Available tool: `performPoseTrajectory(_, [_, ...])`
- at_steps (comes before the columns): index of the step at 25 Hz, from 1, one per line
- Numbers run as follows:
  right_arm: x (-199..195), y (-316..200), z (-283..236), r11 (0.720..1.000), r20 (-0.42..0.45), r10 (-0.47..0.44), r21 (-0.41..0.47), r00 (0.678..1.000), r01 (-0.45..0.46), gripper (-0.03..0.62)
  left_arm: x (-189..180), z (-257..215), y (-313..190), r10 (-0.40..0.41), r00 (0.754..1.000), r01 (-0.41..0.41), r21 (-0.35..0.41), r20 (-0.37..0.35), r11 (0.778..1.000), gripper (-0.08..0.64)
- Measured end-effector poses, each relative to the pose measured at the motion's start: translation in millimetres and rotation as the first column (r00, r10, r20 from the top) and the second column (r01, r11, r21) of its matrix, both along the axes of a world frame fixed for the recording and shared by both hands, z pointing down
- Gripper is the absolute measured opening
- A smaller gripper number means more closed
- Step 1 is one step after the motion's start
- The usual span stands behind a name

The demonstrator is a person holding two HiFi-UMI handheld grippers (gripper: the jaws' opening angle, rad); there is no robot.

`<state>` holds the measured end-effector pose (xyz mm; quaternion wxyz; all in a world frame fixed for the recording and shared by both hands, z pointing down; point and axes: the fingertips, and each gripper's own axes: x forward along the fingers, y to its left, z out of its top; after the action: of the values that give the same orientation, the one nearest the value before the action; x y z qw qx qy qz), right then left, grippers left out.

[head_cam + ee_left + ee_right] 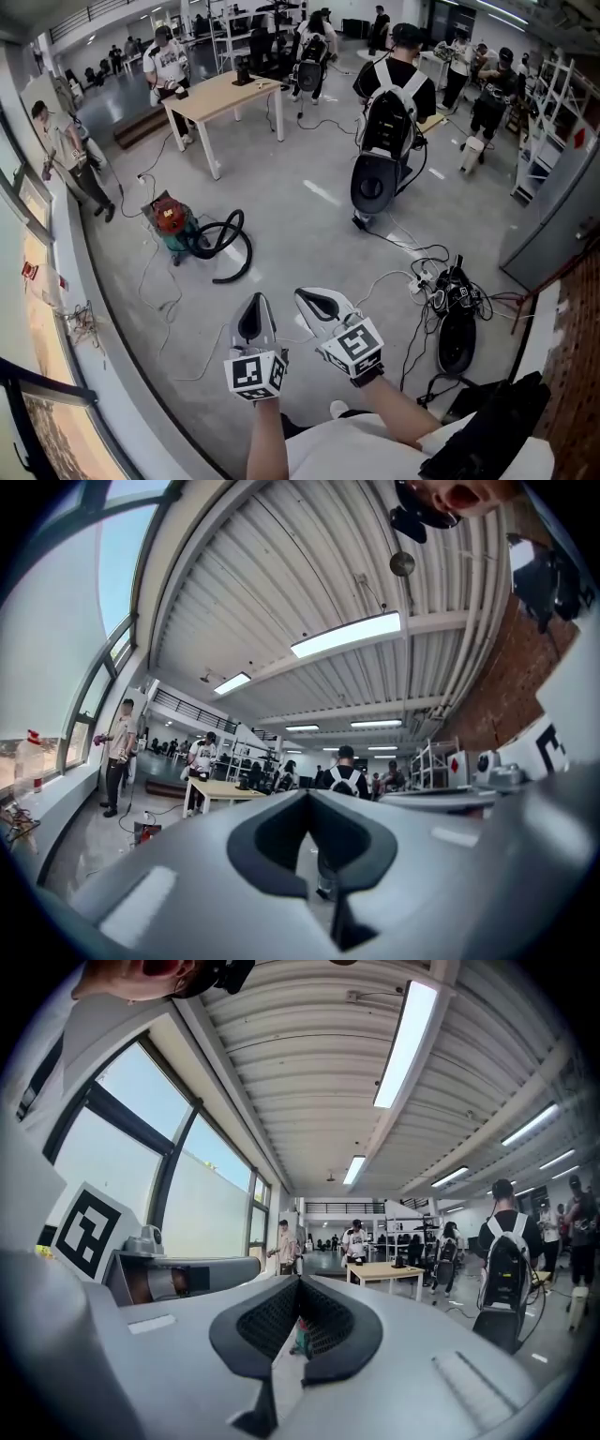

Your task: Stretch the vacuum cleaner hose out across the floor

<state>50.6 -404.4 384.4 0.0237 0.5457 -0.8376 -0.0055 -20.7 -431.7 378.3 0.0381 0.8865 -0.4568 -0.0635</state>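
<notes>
A red and teal vacuum cleaner [171,223] stands on the grey floor at the left of the head view. Its black hose [227,246] lies coiled in loops beside it. Both grippers are held up in front of me, well short of the hose. My left gripper [253,307] is shut with nothing between its jaws, and my right gripper [315,300] next to it is shut and empty too. In the left gripper view the shut jaws fill the lower frame, and the vacuum cleaner [145,832] shows small at the left. In the right gripper view the vacuum cleaner [300,1337] peeks through the notch between the jaws.
A wooden table [225,94] stands beyond the vacuum. A person with a backpack [389,112] stands over a black round machine [375,183]. Tangled cables and a power strip [424,277] lie right, next to a black device [457,333]. A window ledge [66,309] runs along the left.
</notes>
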Motion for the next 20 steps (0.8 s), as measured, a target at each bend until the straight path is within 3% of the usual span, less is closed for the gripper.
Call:
performPoseTrajectory(7, [-89,-59,-13,0.999,0.019,0.019,0.03,1.0,-0.02,-0.002,-86,-14,-54,0.033,0.999,-0.033,0.022,0.008,0.999,0.0])
performPoseTrajectory(14, [-187,-117,-7,0.998,0.027,-0.058,0.022,0.998,0.058,-0.002,-205,-12,-110,-0.088,0.996,0.088,0.004,-0.011,0.996,0.0])
performPoseTrajectory(20, [-230,-159,4,0.991,0.009,-0.137,-0.003,0.991,0.137,-0.002,-249,3,-145,-0.167,0.986,0.166,-0.033,-0.024,0.986,0.0])
